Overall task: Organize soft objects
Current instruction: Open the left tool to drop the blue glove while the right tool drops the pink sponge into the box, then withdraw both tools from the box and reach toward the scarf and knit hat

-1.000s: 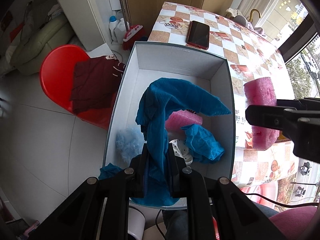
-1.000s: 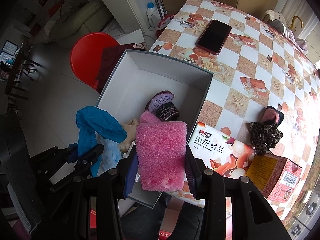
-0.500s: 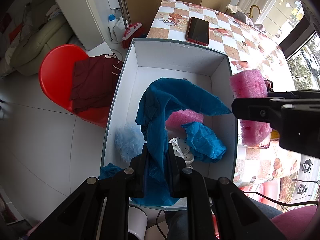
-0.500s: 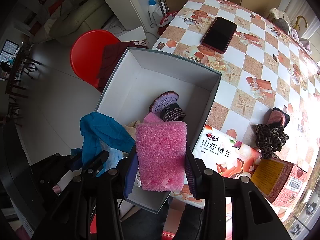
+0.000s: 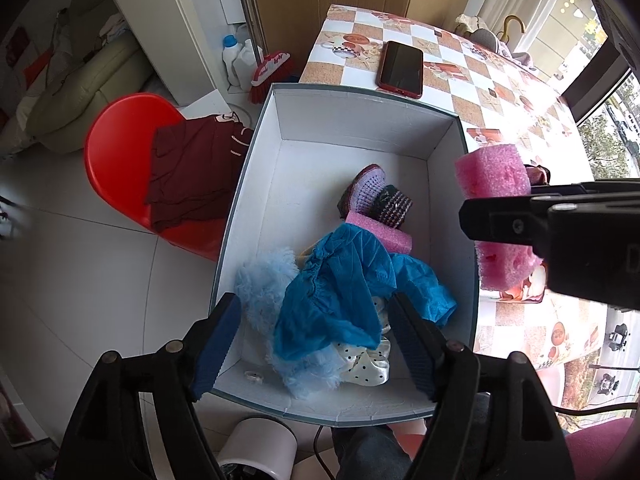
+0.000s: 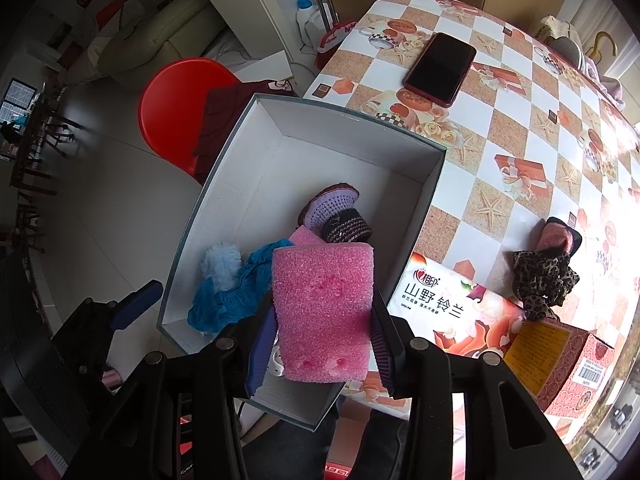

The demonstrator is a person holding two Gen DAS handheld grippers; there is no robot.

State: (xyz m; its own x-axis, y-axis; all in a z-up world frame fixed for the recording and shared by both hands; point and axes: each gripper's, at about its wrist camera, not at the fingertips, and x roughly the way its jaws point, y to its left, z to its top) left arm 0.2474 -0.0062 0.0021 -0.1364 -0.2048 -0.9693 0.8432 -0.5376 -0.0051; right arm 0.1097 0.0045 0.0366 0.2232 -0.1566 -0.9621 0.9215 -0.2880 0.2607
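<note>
Left hand-held gripper (image 5: 316, 344): jaws have just been opening, now spread wide and empty above the crumpled blue cloth (image 5: 344, 284), which lies released in the near end of the white open cardboard box (image 5: 360, 116) overhanging the tabletop's (image 6: 520, 152) near-left edge. Right hand-held gripper (image 6: 324, 344): jaws easing apart, pads appearing barely to touch the pink foam sponge block (image 6: 324, 312), hanging above the box's near end, judged ready to drop. Knitted items (image 6: 336, 216) lie deeper inside

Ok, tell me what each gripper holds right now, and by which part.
The left gripper holds nothing: its jaws have just opened above the blue cloth. The pink sponge sits between the right gripper fingers by its lower sides as they open.
</note>
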